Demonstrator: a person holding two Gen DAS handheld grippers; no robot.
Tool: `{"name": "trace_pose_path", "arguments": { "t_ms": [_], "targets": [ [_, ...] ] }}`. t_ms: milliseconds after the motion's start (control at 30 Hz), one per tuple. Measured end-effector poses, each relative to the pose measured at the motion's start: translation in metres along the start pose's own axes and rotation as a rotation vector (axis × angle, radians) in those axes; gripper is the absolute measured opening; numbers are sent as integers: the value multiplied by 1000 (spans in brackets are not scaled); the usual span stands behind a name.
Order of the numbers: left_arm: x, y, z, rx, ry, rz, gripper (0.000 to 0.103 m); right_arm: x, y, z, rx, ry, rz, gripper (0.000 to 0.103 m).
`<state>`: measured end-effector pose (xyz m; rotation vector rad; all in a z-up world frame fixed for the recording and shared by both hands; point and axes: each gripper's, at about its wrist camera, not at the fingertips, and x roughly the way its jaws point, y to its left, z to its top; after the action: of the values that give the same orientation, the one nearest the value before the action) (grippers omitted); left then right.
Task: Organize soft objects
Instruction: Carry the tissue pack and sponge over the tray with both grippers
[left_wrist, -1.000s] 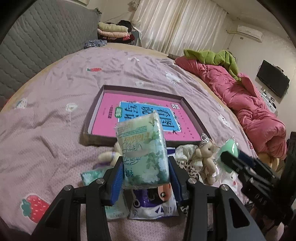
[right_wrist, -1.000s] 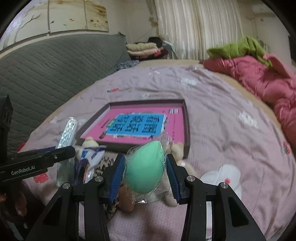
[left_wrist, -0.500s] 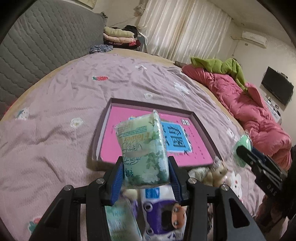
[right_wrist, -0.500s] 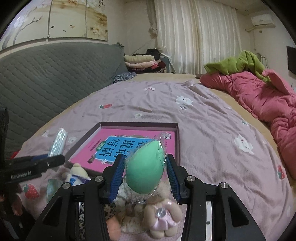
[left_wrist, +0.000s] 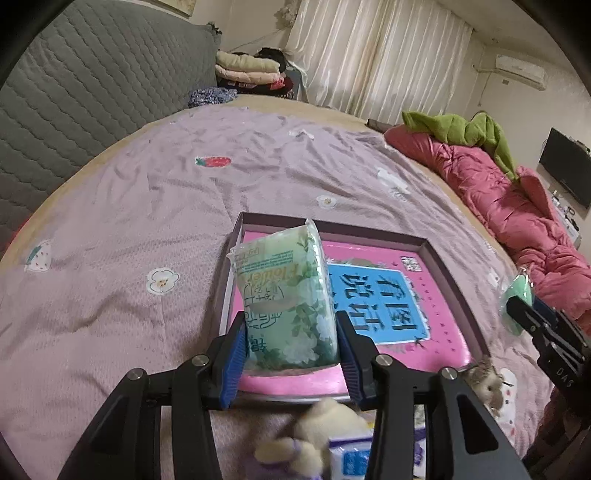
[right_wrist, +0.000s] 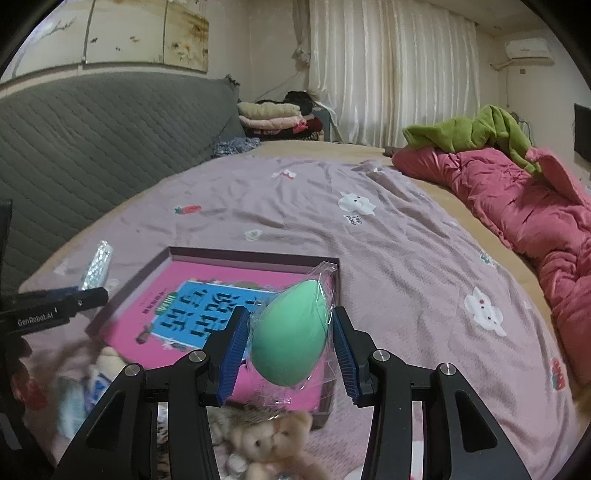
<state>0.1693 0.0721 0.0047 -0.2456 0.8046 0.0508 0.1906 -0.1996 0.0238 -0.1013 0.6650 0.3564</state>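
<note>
The left gripper (left_wrist: 290, 354) is closed on a green tissue pack (left_wrist: 286, 299) with leaves and flowers printed on it. The blue pads (left_wrist: 236, 363) press on both sides of the pack near its bottom. The pack stands up between them in the middle of the left wrist picture. Behind and under it is a flat box (left_wrist: 447, 280) with a dark rim and a pink and blue bottom with big writing. The box lies on a purple bedsheet (left_wrist: 129, 236) with little strawberries and flowers on it.

The right gripper (right_wrist: 290, 352) is closed on a green egg-shaped sponge (right_wrist: 290, 332) in a clear wrapper. The pads touch its two sides. The sponge sits in the lower middle of the right wrist picture, in front of the same box (right_wrist: 236, 256). In the left wrist picture the sponge (left_wrist: 519, 293) shows at the right edge.

At the bottom of the right wrist picture a small tan teddy bear (right_wrist: 273, 443) lies on the sheet, just in front of the box. More soft toys and packs lie at the lower left, but they are blurry. In the left wrist picture a cream fluffy toy (left_wrist: 325, 417) lies at the bottom, and a small grey furry toy (left_wrist: 487, 384) sits by the box's near right corner.

A red blanket (right_wrist: 517, 206) with a green cloth (right_wrist: 476, 133) on top is piled at the upper right. A grey quilted headboard (right_wrist: 92, 125) fills the upper left.
</note>
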Motion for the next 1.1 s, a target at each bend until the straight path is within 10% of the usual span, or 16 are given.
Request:
{"name": "trace_pose_path", "arguments": {
  "t_ms": [1100],
  "targets": [
    [54, 6, -9, 37, 182, 48, 46, 73, 2, -23, -71, 243, -32, 48]
  ]
}}
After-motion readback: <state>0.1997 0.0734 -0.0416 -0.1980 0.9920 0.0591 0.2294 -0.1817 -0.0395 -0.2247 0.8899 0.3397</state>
